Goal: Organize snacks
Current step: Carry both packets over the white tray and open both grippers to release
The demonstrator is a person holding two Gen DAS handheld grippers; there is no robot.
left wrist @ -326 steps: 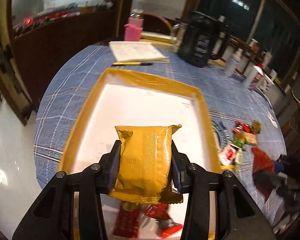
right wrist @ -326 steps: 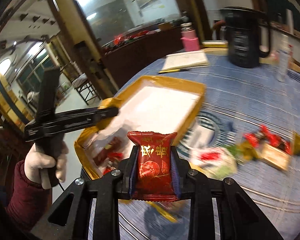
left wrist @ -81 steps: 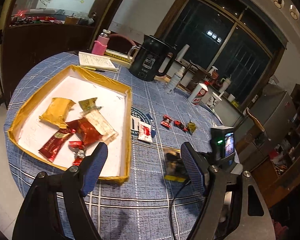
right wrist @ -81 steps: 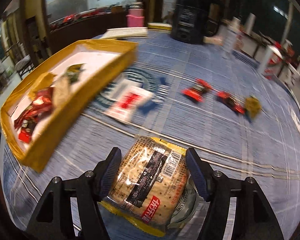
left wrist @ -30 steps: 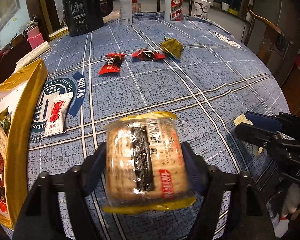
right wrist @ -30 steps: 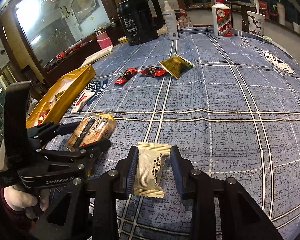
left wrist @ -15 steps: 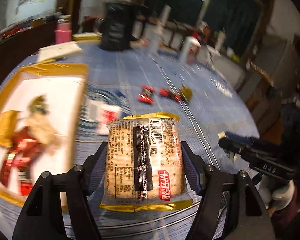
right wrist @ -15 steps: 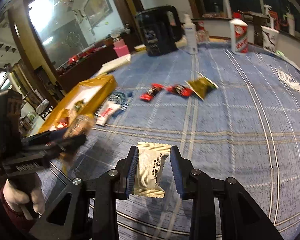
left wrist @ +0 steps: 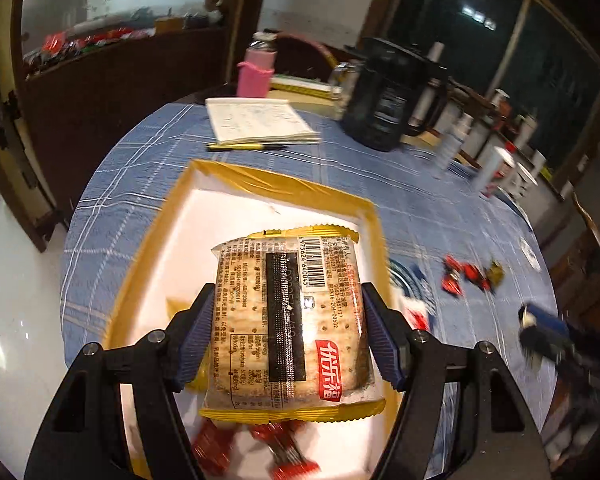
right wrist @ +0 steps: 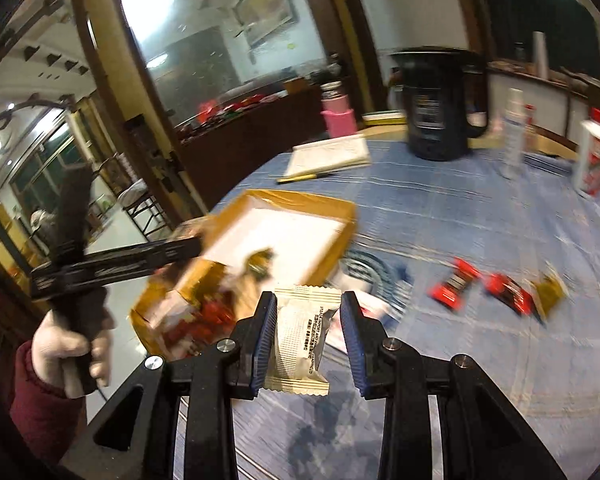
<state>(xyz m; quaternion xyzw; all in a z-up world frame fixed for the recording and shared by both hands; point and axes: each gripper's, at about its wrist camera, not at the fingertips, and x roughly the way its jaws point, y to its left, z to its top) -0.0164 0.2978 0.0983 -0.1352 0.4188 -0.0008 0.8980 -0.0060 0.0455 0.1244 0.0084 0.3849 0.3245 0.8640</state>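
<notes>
My left gripper [left wrist: 286, 332] is shut on a clear cracker pack with yellow edges [left wrist: 288, 320] and holds it above the near half of the yellow-rimmed tray [left wrist: 284, 184]. Red snack packets [left wrist: 288, 456] lie in the tray under it. My right gripper [right wrist: 306, 340] is shut on a cream-white snack packet [right wrist: 302, 344], held above the blue cloth just right of the tray [right wrist: 300, 200]. The left gripper [right wrist: 116, 266] shows there, over the tray's near left corner. Two red packets [right wrist: 456, 284] and an olive one [right wrist: 548, 290] lie on the cloth.
A notebook [left wrist: 260, 122] and yellow pen [left wrist: 244, 146] lie beyond the tray. A black kettle [left wrist: 392, 96], a pink bottle [left wrist: 256, 70] and several bottles [right wrist: 592, 156] stand at the table's far side. A white-red packet [left wrist: 416, 318] lies right of the tray.
My left gripper has carried the cracker pack left, from over the cloth to over the tray. My right gripper has carried the white packet toward the tray.
</notes>
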